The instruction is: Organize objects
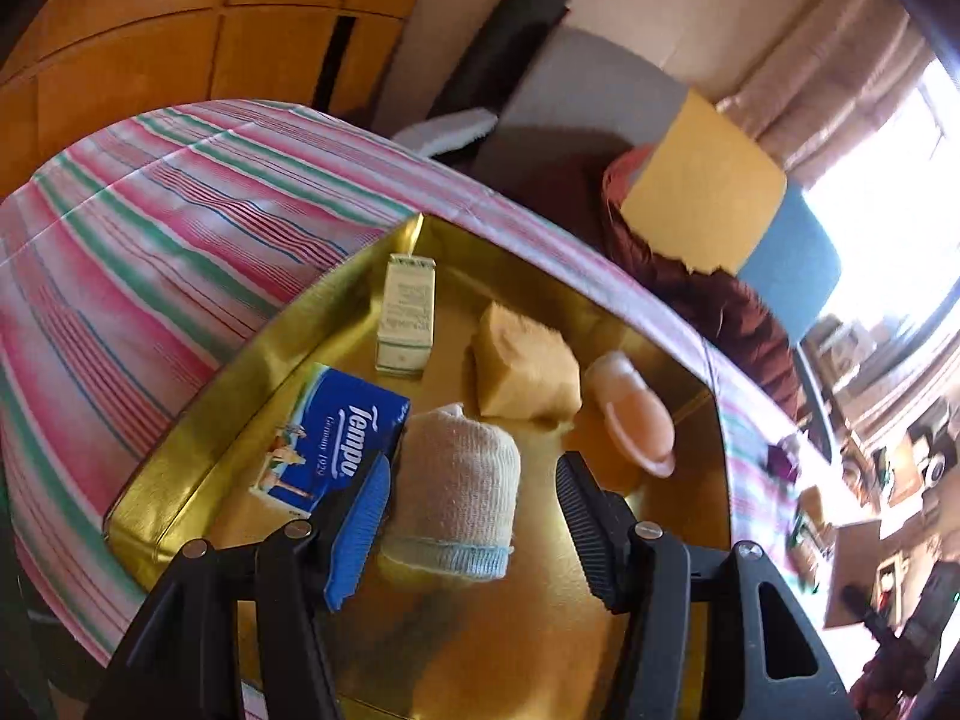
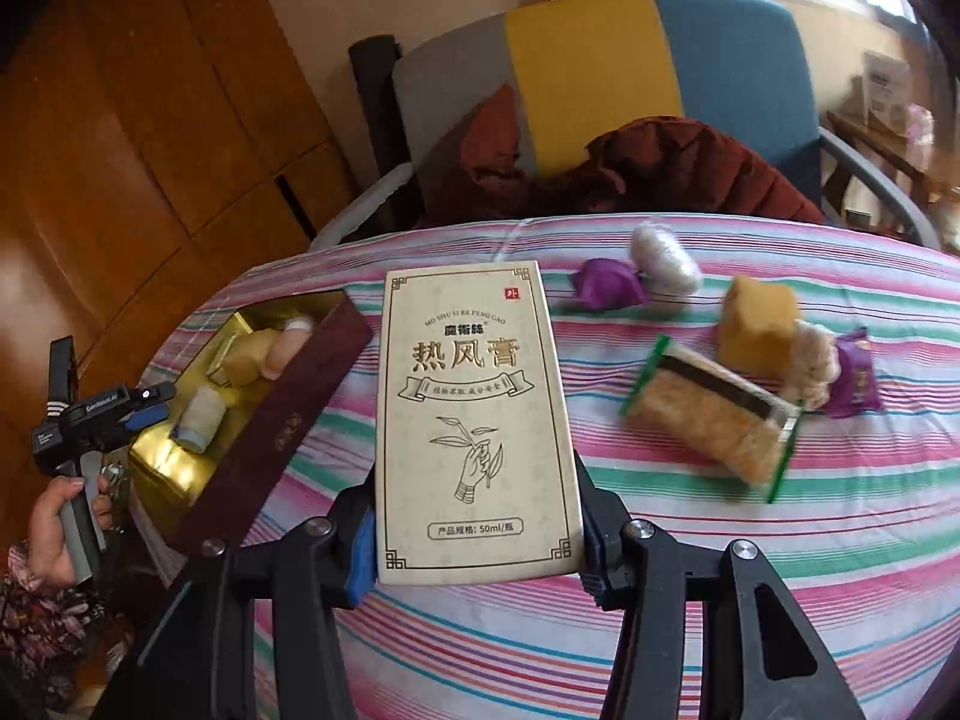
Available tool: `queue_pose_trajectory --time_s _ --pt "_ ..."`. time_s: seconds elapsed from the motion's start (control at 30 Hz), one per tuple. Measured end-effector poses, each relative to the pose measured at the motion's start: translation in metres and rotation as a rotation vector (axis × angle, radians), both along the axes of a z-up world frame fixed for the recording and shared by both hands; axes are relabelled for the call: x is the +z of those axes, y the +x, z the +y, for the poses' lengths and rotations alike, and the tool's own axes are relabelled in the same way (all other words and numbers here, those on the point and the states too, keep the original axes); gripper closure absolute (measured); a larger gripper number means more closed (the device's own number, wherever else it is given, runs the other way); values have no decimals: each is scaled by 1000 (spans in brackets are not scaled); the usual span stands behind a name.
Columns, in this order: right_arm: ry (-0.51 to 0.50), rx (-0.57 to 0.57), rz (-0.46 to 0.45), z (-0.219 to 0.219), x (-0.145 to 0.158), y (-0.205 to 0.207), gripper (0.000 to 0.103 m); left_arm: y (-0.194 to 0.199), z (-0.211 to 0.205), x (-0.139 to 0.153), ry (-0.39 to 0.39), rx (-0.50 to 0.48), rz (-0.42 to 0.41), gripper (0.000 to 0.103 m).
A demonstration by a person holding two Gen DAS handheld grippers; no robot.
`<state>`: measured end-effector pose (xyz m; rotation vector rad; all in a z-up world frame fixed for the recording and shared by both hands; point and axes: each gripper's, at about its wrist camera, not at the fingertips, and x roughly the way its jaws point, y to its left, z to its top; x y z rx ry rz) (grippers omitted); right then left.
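A gold box (image 1: 180, 498) sits on a striped cloth (image 1: 150, 228). Inside it lie a rolled sock (image 1: 456, 492), a blue tissue pack (image 1: 330, 438), a small carton (image 1: 408, 315), a yellow sponge (image 1: 525, 369) and a pink soap case (image 1: 636, 420).

The left gripper (image 1: 474, 534) hangs over the box with its jaws apart. The sock lies between them. The blue finger is right beside it, but the black finger is clear of it, so the sock is not squeezed.

The right gripper (image 2: 474, 546) is closed on a tall cream carton (image 2: 477, 420) and holds it up over the cloth, just beside the box's dark red wall (image 2: 270, 426).

Farther along the cloth lie a purple wrapper (image 2: 606, 288), a white bundle (image 2: 663, 261), another sponge (image 2: 759, 324), a snack pack (image 2: 714, 420) and a purple packet (image 2: 858, 381).

A hand (image 2: 57, 522) holds the left gripper's handle.
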<state>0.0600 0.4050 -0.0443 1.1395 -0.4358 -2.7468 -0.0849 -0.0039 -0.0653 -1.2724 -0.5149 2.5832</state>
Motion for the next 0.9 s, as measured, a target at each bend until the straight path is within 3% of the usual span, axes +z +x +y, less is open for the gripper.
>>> queue_pose_trajectory --time_s 0.23,0.43,0.73,0.9 --pt "-21 177 -21 -96 13 -33 51 10 -17 26 82 102 85 44" --pt "71 273 -79 -171 16 -67 51 3 -30 27 87 115 57 44" --pt "196 312 -207 -245 0 -119 51 5 -50 30 129 146 50 44" --pt "218 299 -268 -256 -16 -140 51 5 -57 33 149 164 51 44"
